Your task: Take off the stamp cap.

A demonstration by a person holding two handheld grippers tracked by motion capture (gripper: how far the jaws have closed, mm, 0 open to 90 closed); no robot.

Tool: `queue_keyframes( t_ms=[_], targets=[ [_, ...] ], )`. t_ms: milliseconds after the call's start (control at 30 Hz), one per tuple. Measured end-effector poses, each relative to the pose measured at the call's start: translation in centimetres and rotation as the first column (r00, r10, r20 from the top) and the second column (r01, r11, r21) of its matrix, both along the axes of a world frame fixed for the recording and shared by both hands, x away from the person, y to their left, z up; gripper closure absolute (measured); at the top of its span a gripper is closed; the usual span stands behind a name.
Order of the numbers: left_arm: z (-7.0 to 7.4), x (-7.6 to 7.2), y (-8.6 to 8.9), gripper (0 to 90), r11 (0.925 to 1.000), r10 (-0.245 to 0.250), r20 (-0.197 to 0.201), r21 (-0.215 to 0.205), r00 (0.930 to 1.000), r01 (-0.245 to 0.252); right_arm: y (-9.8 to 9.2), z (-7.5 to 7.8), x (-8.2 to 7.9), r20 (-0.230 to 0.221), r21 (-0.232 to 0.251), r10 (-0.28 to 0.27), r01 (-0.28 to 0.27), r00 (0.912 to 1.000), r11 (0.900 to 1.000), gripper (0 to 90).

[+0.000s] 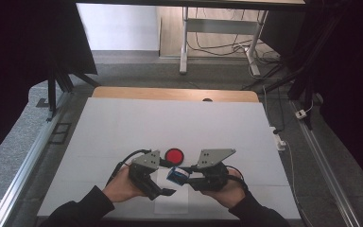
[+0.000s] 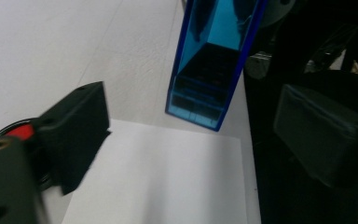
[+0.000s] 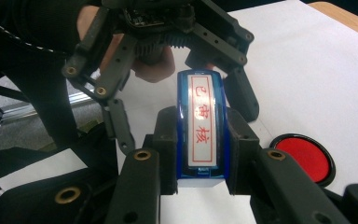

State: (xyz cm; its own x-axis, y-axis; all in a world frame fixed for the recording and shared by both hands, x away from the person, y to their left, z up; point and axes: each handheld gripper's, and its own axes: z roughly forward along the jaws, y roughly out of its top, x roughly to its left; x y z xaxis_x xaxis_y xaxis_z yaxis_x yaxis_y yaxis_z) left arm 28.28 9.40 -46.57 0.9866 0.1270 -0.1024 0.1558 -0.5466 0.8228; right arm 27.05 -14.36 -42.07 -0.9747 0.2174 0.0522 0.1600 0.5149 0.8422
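A blue see-through stamp [image 1: 177, 175] with a white label of red characters [image 3: 201, 126] is clamped between the pads of my right gripper [image 1: 187, 178], which is shut on it just above the table. In the right gripper view the stamp's label faces the camera. My left gripper [image 1: 169, 179] stands open right beside it, with its fingers [image 3: 119, 125] spread wide behind the stamp. In the left gripper view the stamp [image 2: 212, 70] hangs ahead of the two parted jaws, not between them. A round red ink pad [image 1: 174, 155] lies on the table just beyond both grippers.
A small white sheet of paper [image 1: 172, 202] lies under the grippers on the white table cover [image 1: 170, 118]. The table's wooden far edge [image 1: 170, 93] shows beyond it. Aluminium rails [image 1: 23, 165] run along both sides, and cables lie at the right [image 1: 283, 142].
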Motion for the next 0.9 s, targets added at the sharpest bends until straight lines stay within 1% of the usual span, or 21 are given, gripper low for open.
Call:
queue_keyframes(
  t_ms=[67,100,133,167,200,233,267,333,367,500,567,667,733,767,867,900],
  targets=[
    [-0.02,0.02,0.03,21.3,0.9999,-0.016,0.001,-0.002,0.9999,0.016,0.04,-0.01,-0.05,-0.002,0.006,0.01,-0.01,0.9999,1.0,70.7],
    [-0.04,-0.02,0.04,21.3,0.9997,-0.025,0.003,-0.003,0.9997,0.025,0.04,-0.01,-0.05,-0.002,0.006,0.01,-0.01,0.9999,1.0,70.7],
    [-0.05,-0.04,0.05,23.8,0.9995,-0.031,0.005,-0.002,0.9995,0.031,0.03,0.02,-0.07,-0.001,0.001,0.014,-0.014,0.9999,1.0,70.7],
    [-0.06,-0.03,0.1,31.1,0.999,-0.045,0.002,-0.004,0.999,0.045,0.08,-0.01,-0.11,-0.003,0.007,0.02,-0.02,0.9998,1.0,70.7],
    [-0.09,-0.05,0.12,31.1,0.9984,-0.056,0.0,-0.01,0.9985,0.056,0.08,-0.01,-0.11,-0.003,0.007,0.02,-0.02,0.9998,1.0,70.7],
    [-0.09,-0.05,0.15,35.5,0.998,-0.063,0.004,-0.006,0.998,0.063,0.12,-0.03,-0.15,-0.004,0.007,0.029,-0.029,0.9996,1.0,70.7],
    [-0.13,-0.04,0.15,35.5,0.9975,-0.07,-0.003,-0.011,0.9975,0.07,0.12,-0.03,-0.15,-0.004,0.007,0.029,-0.029,0.9996,1.0,70.7],
    [-0.19,-0.03,0.19,41.4,0.9965,-0.082,-0.012,-0.018,0.9966,0.081,0.19,-0.05,-0.22,-0.001,0.005,0.042,-0.042,0.9991,0.999,70.7],
    [-0.2,0.02,0.22,41.4,0.996,-0.088,-0.014,-0.017,0.996,0.088,0.19,-0.05,-0.22,-0.001,0.005,0.042,-0.042,0.9991,0.999,70.7],
    [-0.28,0.03,0.31,50.1,0.9941,-0.106,-0.017,-0.023,0.9942,0.106,0.3,-0.09,-0.33,-0.001,0.006,0.057,-0.057,0.9984,0.998,70.8],
    [-0.3,0.01,0.36,50.9,0.9936,-0.111,-0.015,-0.025,0.9938,0.11,0.32,-0.1,-0.34,0.0,0.006,0.058,-0.058,0.9983,0.998,70.7],
    [-0.35,0.06,0.45,55.3,0.9922,-0.121,-0.018,-0.034,0.9925,0.12,0.33,-0.07,-0.39,-0.001,0.007,0.065,-0.065,0.9979,0.998,70.7],
    [-0.36,0.08,0.49,55.9,0.9917,-0.124,-0.019,-0.038,0.9921,0.123,0.33,-0.06,-0.39,-0.001,0.008,0.066,-0.066,0.9978,0.998,70.7],
    [-0.36,0.07,0.52,58.4,0.9914,-0.126,-0.017,-0.038,0.9919,0.125,0.33,-0.06,-0.4,-0.002,0.011,0.068,-0.068,0.9976,0.998,70.7],
    [-0.36,0.07,0.61,59.9,0.9905,-0.131,-0.007,-0.043,0.9914,0.131,0.34,-0.06,-0.42,-0.003,0.009,0.07,-0.07,0.9975,0.997,70.7],
    [-0.36,0.08,0.64,61.8,0.9901,-0.133,-0.006,-0.045,0.991,0.133,0.36,-0.06,-0.45,-0.002,0.01,0.075,-0.074,0.9972,0.997,70.7]
  ],
)
